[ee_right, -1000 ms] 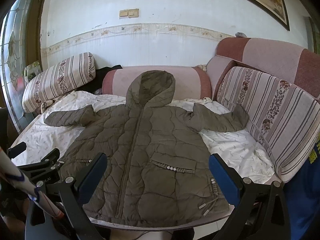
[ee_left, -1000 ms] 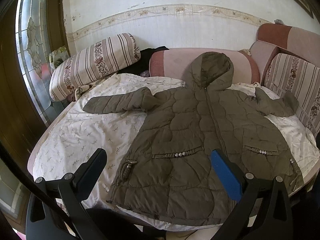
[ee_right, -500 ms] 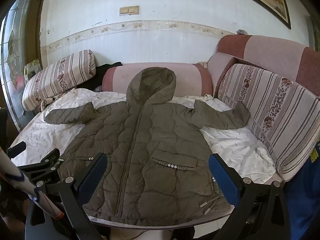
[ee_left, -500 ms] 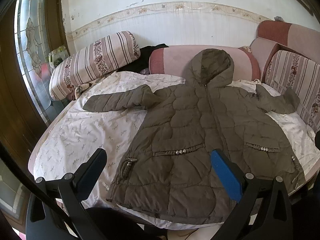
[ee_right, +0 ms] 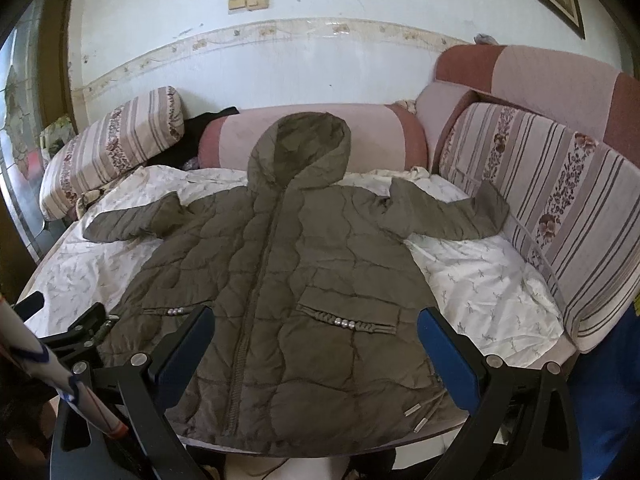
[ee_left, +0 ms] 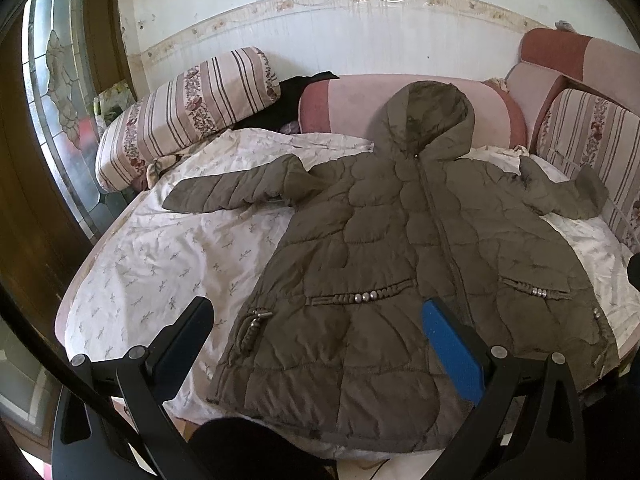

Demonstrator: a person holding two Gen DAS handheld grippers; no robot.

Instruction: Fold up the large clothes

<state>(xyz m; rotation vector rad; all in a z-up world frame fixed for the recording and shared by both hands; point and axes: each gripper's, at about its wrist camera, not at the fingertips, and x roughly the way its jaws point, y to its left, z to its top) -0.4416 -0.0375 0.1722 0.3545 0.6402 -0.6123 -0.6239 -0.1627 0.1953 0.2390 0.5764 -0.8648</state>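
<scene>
An olive quilted hooded coat [ee_left: 400, 248] [ee_right: 288, 264] lies flat and face up on a white patterned sheet [ee_left: 168, 256] [ee_right: 480, 280]. Both sleeves are spread out sideways and the hood rests against a pink bolster. My left gripper [ee_left: 316, 328] hovers open over the coat's lower left hem, holding nothing. Over the lower hem near the coat's middle, my right gripper [ee_right: 316, 336] is open and empty too. In the right wrist view the left gripper [ee_right: 86, 328] shows at the coat's left corner.
A striped bolster cushion [ee_left: 188, 112] lies at the back left, with dark clothing [ee_left: 296, 96] behind it. Striped and pink sofa cushions [ee_right: 560, 208] line the right side. A glass-paned door [ee_left: 60, 92] stands at the left. Blue fabric [ee_right: 608, 400] shows at the right edge.
Both cameras have tilted down and moved slightly closer to the coat. The coat lies as before, and both grippers stay open.
</scene>
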